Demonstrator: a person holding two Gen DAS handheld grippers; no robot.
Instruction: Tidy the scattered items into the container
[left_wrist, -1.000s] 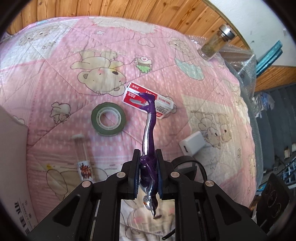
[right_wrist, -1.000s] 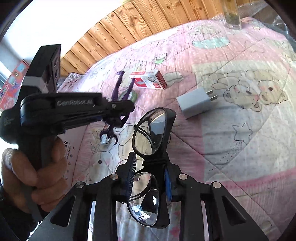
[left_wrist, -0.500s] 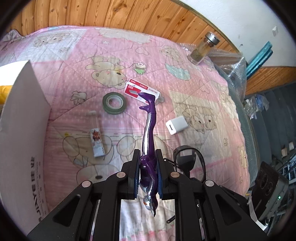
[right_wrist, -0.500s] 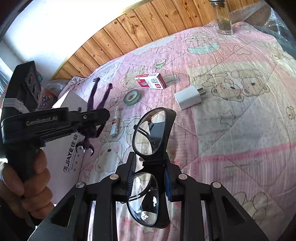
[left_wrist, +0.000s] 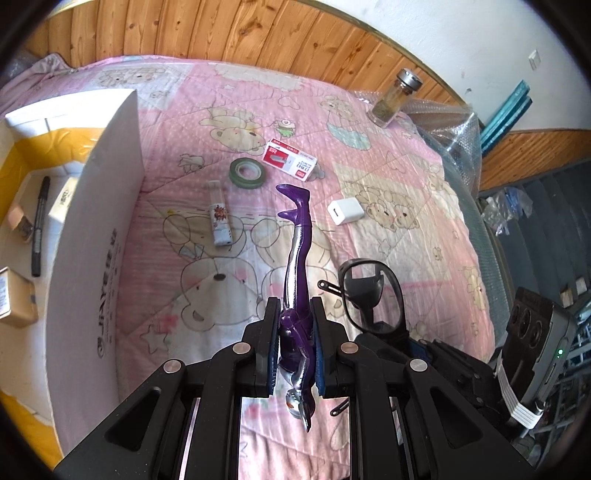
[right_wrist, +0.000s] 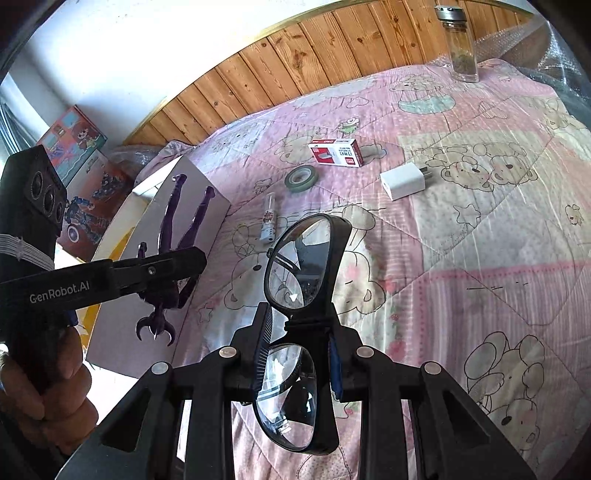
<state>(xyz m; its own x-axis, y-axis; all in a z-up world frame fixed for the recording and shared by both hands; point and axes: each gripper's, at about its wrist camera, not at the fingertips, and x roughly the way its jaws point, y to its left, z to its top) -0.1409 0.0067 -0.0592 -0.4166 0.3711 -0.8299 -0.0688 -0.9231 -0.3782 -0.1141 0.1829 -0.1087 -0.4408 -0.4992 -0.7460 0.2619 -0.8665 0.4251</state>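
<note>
My left gripper (left_wrist: 294, 334) is shut on a purple toy figure (left_wrist: 297, 258), held above the pink quilt to the right of the white cardboard box (left_wrist: 99, 206). The figure also shows in the right wrist view (right_wrist: 173, 243), beside the box wall (right_wrist: 192, 192). My right gripper (right_wrist: 298, 347) is shut on black-framed glasses (right_wrist: 301, 266), held above the quilt; they also show in the left wrist view (left_wrist: 371, 299). On the quilt lie a green tape roll (left_wrist: 246, 172), a red-and-white staples box (left_wrist: 290, 163), a small tube (left_wrist: 220, 218) and a white charger (left_wrist: 345, 210).
The box holds a black pen (left_wrist: 38, 225) and small cartons (left_wrist: 13, 299). A glass jar (left_wrist: 395, 98) stands at the quilt's far edge near bubble wrap (left_wrist: 454, 125). A wooden wall runs behind. Toy boxes (right_wrist: 74, 147) stand beyond the cardboard box.
Both grippers have risen and moved left toward the box with their items. The box interior has come into the left wrist view. The items on the quilt have not moved.
</note>
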